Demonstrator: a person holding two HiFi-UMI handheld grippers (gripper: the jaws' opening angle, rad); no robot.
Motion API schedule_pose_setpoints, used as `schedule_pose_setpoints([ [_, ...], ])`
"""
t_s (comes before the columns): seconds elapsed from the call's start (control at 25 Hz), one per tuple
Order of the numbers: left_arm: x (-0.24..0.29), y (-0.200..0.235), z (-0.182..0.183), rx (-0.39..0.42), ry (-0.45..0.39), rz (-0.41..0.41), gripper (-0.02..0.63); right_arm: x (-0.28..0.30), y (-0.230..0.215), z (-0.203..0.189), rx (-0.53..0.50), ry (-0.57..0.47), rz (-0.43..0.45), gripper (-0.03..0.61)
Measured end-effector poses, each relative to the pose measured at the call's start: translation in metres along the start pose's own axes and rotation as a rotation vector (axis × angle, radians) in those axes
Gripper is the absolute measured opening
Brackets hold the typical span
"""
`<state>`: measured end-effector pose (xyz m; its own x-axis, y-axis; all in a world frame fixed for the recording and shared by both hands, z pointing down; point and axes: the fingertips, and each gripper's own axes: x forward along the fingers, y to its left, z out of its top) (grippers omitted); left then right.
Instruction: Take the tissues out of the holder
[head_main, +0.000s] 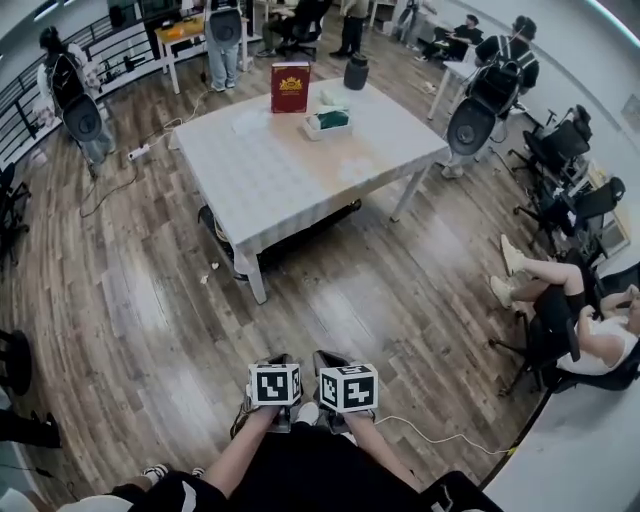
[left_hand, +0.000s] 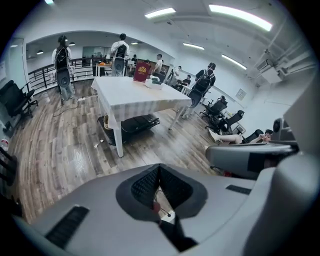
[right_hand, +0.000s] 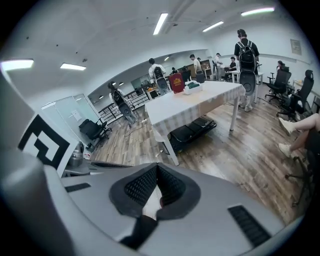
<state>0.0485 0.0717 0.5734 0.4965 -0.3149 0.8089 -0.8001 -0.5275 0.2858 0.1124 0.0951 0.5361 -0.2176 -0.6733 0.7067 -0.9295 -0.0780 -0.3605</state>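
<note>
The tissue holder (head_main: 328, 122), a low white box with green showing at its top, sits near the far edge of the white table (head_main: 290, 175), well ahead of me. It appears small in the left gripper view (left_hand: 154, 83) and the right gripper view (right_hand: 192, 88). My left gripper (head_main: 277, 364) and right gripper (head_main: 331, 363) hang side by side close to my body, above the wooden floor and far from the table. Both sets of jaws are shut with nothing between them, as seen on the left gripper (left_hand: 159, 168) and right gripper (right_hand: 157, 168).
A red box (head_main: 290, 87) and a dark jar (head_main: 356, 72) stand by the holder. A black bag (head_main: 290, 232) lies under the table. Standing people with backpacks (head_main: 486, 95) are around the room. A seated person (head_main: 560, 300) and office chairs are at the right.
</note>
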Motion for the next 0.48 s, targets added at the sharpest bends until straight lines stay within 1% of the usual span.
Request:
schedule_pose_setpoints([
  [0.12, 0.004, -0.012, -0.008, -0.005, 0.004, 0.01, 0.002, -0.01, -0.015, 0.0, 0.001, -0.009, 0.009, 0.012],
  [0.2, 0.007, -0.011, -0.009, -0.01, -0.009, 0.019, 0.002, -0.01, -0.019, 0.006, -0.009, -0.021, 0.017, 0.012],
  [0.32, 0.002, 0.0, -0.011, -0.047, -0.019, 0.051, 0.002, -0.004, -0.013, 0.013, -0.036, -0.026, 0.043, 0.012],
  [0.48, -0.005, 0.008, -0.01, -0.082, -0.036, 0.073, 0.002, -0.001, -0.003, 0.011, -0.071, -0.006, 0.06, 0.012],
])
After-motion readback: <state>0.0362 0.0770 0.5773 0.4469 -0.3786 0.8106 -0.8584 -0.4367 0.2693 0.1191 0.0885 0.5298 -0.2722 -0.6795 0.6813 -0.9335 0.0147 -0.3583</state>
